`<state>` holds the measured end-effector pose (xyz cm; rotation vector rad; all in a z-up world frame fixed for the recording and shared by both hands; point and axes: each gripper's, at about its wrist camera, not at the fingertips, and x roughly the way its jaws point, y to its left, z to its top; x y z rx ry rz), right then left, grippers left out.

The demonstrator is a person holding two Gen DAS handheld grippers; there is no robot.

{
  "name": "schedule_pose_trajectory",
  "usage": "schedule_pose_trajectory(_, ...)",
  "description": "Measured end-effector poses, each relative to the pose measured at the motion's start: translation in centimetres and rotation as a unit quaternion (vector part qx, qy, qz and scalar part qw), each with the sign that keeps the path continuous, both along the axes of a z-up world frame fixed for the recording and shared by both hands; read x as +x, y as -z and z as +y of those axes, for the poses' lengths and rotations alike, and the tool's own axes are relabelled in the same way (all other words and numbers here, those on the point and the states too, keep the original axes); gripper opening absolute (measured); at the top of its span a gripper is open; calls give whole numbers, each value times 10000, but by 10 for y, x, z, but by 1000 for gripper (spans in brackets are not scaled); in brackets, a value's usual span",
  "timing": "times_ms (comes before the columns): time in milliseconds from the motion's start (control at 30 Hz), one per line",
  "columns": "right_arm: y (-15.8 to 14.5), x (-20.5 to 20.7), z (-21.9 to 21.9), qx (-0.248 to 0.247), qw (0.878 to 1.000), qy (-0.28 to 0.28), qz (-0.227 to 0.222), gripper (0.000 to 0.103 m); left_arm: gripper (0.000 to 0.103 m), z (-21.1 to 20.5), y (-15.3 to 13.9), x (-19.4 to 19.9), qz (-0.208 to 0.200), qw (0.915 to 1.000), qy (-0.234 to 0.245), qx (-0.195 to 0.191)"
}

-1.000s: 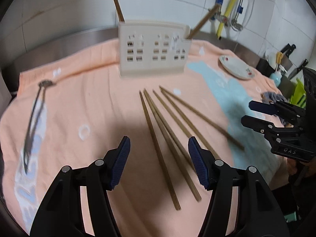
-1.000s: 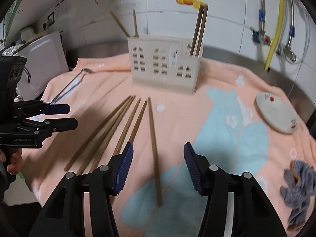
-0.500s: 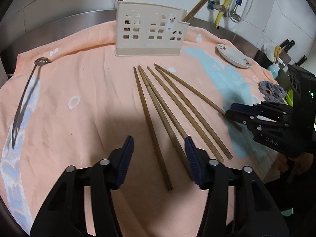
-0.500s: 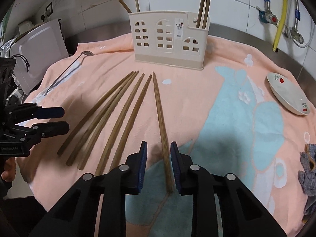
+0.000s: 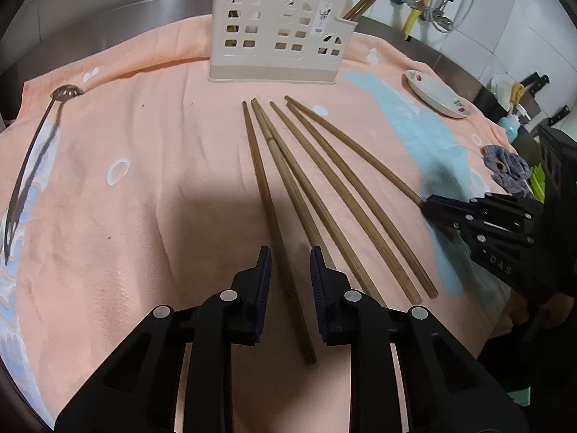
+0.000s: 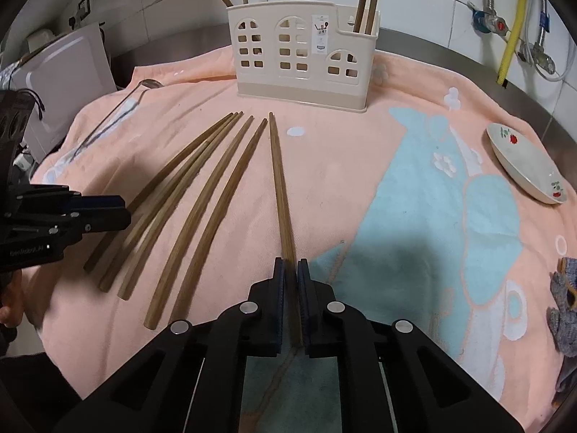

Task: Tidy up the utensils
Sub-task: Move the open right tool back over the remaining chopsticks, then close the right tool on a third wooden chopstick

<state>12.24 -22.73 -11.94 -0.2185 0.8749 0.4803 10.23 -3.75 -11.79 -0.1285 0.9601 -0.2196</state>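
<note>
Left gripper [image 5: 288, 265] straddles the leftmost chopstick [image 5: 265, 195], jaws narrow but not yet touching it. Right gripper [image 6: 291, 270] is clamped on the rightmost chopstick [image 6: 278, 176]. Both lie on the towel [image 6: 360, 166]. Next you lift yours to the holder [image 6: 303, 54], tilting upright.

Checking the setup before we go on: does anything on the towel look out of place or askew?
Only mildly: the slotted spoon lies alone at the towel's left edge, far from the fanned chopsticks and the utensil holder. Nothing looks spilled or broken.
</note>
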Motion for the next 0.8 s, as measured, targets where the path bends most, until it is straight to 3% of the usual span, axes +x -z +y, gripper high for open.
schedule_pose_trajectory(233, 2, 0, 0, -2, 10000, -6, -23, 7, 22, -2, 4, 6, 27, 9999, -104, 49)
schedule_pose_trajectory(367, 2, 0, 0, -28, 10000, 0, -61, 7, 12, -7, 4, 5, -47, 9993, -161, 324)
schedule_pose_trajectory(600, 0, -2, 2, -2, 9999, 2, -109, 7, 8, -5, 3, 5, -48, 9988, -256, 426)
schedule_pose_trajectory(800, -19, -7, 3, 85, 9994, -11, -330, 7, 7, 0, -11, 2, -224, 9982, -295, 474)
